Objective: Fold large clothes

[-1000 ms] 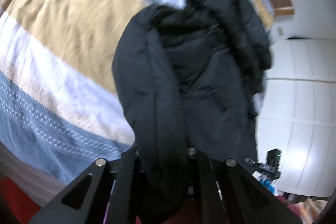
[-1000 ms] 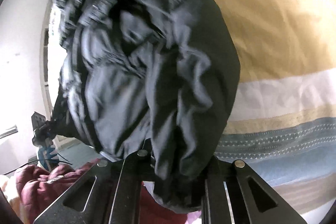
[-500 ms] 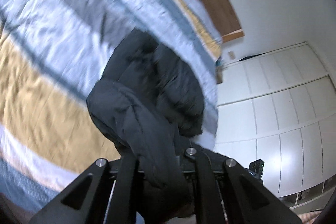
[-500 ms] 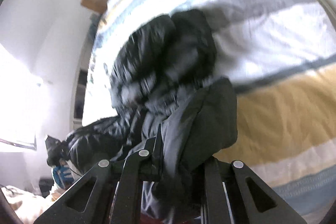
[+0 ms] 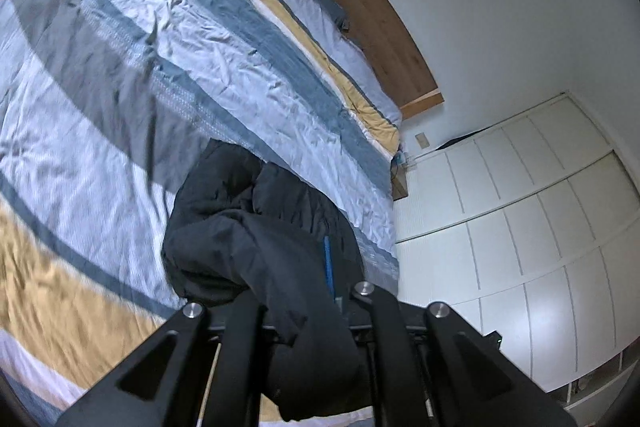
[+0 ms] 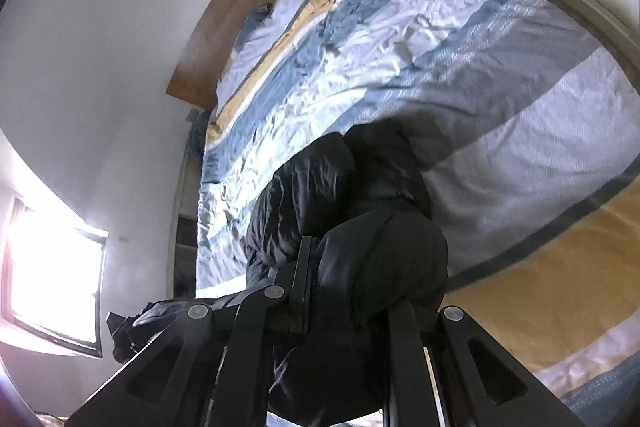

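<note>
Left wrist view: both hand-held grippers, left (image 5: pixel 308 311) and right (image 6: pixel 340 303), clench the black jacket (image 5: pixel 256 227) above the bed (image 5: pixel 120 107); spread it evenly before lowering.

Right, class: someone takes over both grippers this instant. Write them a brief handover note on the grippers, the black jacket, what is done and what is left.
Left gripper: shut on the black puffer jacket, cloth bunched between its fingers.
Right gripper: shut on the same jacket, at another part of it.
Jacket: held up by both grippers, hanging bunched over the striped duvet on the bed. Whether its lower end touches the duvet cannot be told.
Done: jacket gripped at two points. No tidy fold shows.
Left: probably spread it flat on the duvet, then fold it.
</note>
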